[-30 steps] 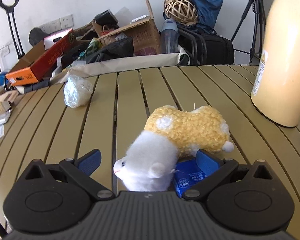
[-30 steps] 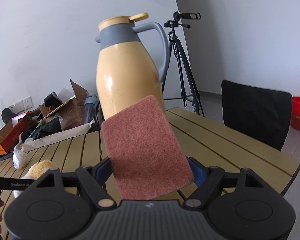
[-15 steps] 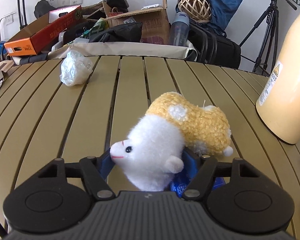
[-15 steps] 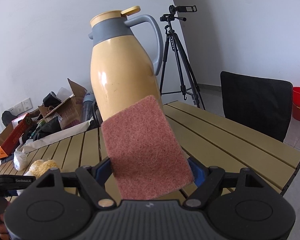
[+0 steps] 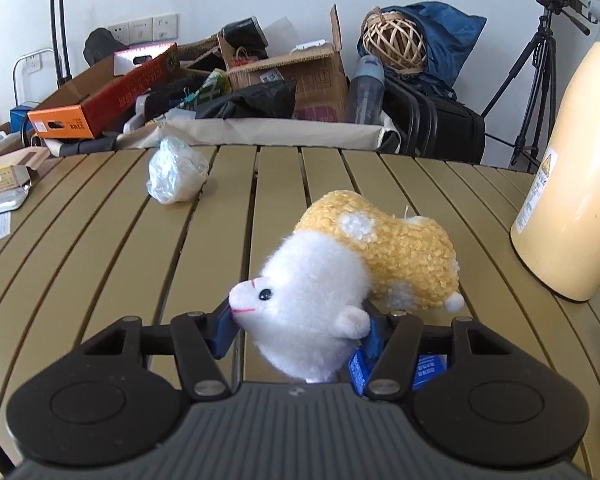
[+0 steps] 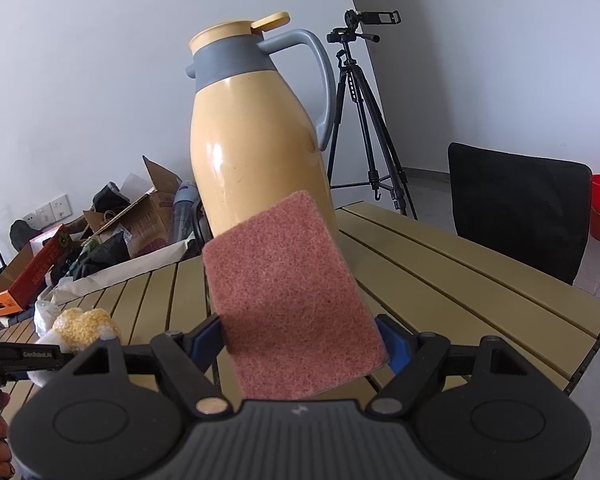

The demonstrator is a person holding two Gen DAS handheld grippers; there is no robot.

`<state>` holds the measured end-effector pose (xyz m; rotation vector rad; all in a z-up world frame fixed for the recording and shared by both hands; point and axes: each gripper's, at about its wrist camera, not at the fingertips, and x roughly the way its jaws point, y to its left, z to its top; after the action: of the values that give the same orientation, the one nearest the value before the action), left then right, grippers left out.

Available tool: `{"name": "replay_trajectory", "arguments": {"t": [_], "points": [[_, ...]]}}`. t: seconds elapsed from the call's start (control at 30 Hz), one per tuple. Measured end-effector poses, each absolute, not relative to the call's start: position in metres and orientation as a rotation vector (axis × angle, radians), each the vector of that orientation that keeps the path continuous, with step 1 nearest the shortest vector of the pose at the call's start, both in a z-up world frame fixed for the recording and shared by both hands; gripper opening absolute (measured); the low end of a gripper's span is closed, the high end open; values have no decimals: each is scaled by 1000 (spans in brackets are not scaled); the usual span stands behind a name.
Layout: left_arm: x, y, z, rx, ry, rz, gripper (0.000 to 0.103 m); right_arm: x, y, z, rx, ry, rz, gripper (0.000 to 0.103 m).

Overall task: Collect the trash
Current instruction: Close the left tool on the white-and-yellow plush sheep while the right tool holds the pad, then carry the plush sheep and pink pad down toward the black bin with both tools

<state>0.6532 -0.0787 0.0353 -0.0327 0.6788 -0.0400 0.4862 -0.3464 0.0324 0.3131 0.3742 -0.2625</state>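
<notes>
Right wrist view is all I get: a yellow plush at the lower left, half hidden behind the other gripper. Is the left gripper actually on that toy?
Observer: Yes. The left gripper has the plush toy by its white head. The jaws are closing, with a blue pad against each side of the head.
Operator: Is any trash near it?
Observer: A small blue packet lies on the table just under the gripper's right-hand finger, mostly hidden by it and the toy.
Operator: Anything else loose?
Observer: A crumpled clear plastic bag sits farther back on the slats, apart from the toy.
</notes>
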Motion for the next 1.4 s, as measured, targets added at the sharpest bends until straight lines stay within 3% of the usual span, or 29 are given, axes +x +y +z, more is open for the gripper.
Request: {"name": "replay_trajectory", "arguments": {"t": [0.9, 1.4], "points": [[502, -54, 111, -66, 532, 18, 60, 440, -307, 61, 276, 287, -56, 79], [401, -20, 119, -93, 493, 24, 60, 379, -251, 56, 145, 284, 107, 79]]}}
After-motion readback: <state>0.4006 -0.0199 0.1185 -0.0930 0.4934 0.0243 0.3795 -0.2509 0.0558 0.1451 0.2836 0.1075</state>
